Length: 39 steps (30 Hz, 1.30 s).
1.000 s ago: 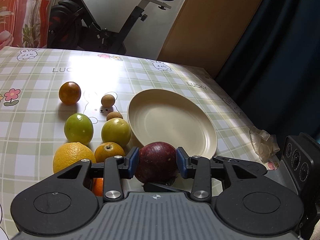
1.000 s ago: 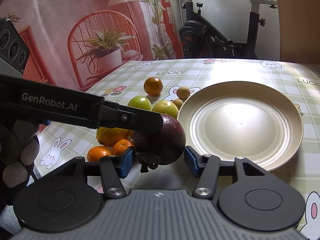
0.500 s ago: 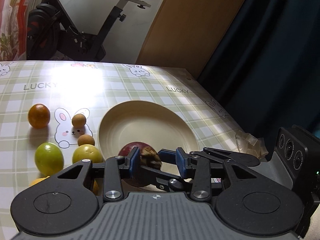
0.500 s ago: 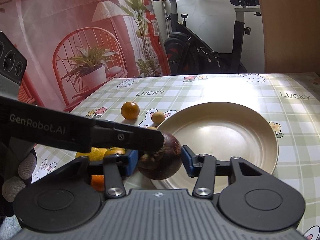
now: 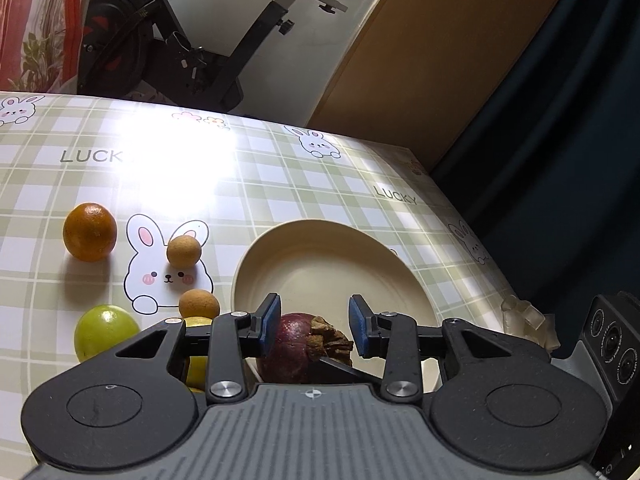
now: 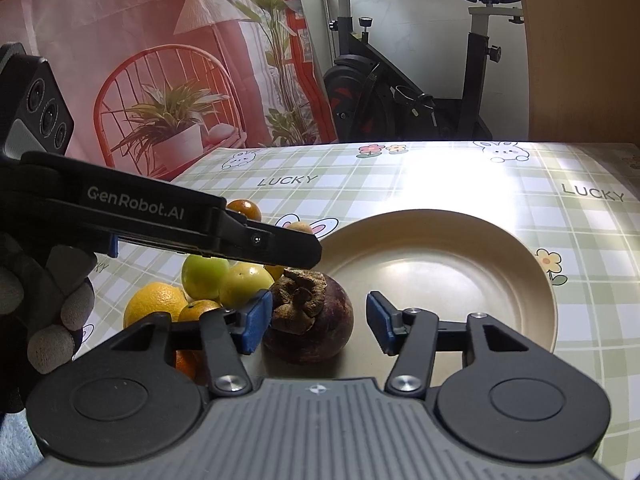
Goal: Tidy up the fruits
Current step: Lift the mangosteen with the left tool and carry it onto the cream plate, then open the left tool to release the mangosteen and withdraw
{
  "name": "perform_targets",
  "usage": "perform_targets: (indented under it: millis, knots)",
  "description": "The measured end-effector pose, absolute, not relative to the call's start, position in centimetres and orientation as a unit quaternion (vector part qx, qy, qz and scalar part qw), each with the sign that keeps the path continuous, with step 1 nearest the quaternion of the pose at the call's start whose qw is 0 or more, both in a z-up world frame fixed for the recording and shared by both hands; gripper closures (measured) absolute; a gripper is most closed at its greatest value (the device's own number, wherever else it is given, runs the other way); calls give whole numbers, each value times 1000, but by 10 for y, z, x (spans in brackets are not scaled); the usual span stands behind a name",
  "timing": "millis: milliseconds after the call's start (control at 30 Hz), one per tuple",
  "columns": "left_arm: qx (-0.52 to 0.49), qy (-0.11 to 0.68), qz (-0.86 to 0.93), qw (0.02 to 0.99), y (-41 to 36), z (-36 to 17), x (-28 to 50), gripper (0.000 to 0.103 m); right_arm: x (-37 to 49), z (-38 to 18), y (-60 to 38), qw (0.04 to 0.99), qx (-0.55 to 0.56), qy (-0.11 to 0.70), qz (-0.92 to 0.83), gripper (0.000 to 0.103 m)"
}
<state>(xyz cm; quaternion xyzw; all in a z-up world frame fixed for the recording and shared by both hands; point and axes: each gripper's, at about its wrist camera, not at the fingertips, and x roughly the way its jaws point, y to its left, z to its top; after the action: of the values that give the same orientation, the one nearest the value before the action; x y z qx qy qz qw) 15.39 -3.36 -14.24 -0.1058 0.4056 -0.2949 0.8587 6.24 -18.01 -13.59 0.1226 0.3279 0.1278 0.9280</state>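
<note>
Left wrist view: the left hand-held gripper has its blue-padded fingers spread apart, neither pad touching the dark purple mangosteen with a dried brown calyx that sits between and below them at the near rim of the round cream plate. The plate rests on the desk covered in a green checked rabbit-print cloth. To the left lie an orange mandarin, two small tan round fruits and a green round fruit.

Right wrist view: the right hand-held gripper is wide open and grips nothing. The mangosteen rests on the plate's near left edge, close beside the left pad. The left hand-held gripper reaches in above it. A yellow lemon sits off the plate.
</note>
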Motion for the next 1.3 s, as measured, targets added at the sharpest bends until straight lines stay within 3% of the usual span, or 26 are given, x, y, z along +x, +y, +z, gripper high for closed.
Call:
perform_targets:
  millis: [200,400,800,1300]
  knots:
    - [-109,396,-288,865,-28,-138,154,64,65,-142,-174,923,118,341,133,46]
    - [-103,388,-276,873,-25,-136,152,64,76,-143,-171,932,93,328,122,51]
    - [-94,357,-225,902,-9,-120,153,62,119,-144,-174,936,67,336,82,48]
    - [-87,315,-166,930,21,-94,113,61,80,-122,-162,942,100,307,87,48]
